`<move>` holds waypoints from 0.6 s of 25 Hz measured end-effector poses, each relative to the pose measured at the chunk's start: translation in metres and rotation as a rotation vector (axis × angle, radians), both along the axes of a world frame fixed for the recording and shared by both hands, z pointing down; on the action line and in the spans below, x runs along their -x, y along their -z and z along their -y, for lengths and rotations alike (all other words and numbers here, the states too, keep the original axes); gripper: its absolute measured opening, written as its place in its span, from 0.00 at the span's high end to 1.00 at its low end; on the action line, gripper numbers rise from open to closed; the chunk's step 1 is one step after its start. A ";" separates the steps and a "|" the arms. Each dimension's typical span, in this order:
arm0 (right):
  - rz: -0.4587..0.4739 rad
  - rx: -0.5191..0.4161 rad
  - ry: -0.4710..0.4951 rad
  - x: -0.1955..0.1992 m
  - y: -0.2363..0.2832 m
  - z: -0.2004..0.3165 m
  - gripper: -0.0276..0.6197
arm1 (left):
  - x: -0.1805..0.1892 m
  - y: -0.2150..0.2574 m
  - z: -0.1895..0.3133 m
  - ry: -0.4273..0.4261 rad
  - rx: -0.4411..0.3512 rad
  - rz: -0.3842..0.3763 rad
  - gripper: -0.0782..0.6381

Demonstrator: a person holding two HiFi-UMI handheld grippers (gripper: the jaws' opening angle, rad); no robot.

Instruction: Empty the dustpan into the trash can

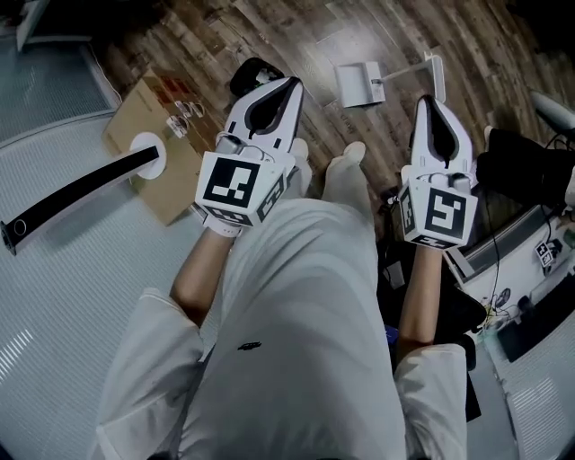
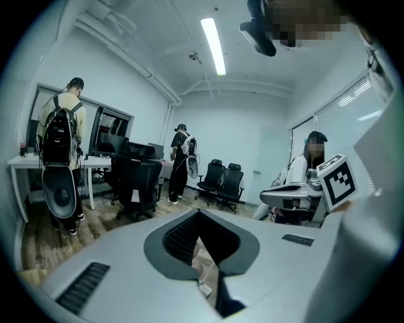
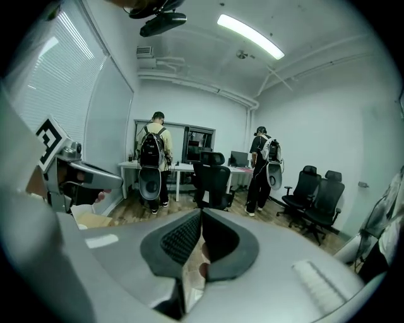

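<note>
Dustpan (image 1: 358,84) lies on the floor (image 1: 269,27) beyond left gripper (image 1: 292,84) and right gripper (image 1: 427,100), jaws pressed together, both empty.

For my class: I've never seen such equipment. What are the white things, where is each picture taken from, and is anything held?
No robot: a person in white holds a white two-jaw gripper in each hand, the left gripper and the right gripper. The head view looks down from the person's head; each gripper view rides on its gripper, looking along the jaws into an office. Both are shut, empty. On the dark wooden floor lie a brown cardboard box and a white pan, probably the dustpan.
</note>
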State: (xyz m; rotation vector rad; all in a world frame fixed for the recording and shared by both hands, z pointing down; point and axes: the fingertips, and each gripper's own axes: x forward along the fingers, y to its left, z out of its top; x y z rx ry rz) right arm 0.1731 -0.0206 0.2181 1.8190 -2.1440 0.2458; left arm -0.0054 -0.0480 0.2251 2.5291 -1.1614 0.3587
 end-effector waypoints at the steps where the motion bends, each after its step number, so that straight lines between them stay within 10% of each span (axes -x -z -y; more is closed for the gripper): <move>1: -0.004 -0.007 -0.003 0.003 0.004 -0.003 0.93 | 0.004 0.005 0.000 0.002 -0.010 -0.001 0.88; 15: 0.006 -0.110 -0.005 0.045 0.065 -0.026 0.94 | 0.049 0.055 -0.013 0.013 -0.084 -0.042 0.88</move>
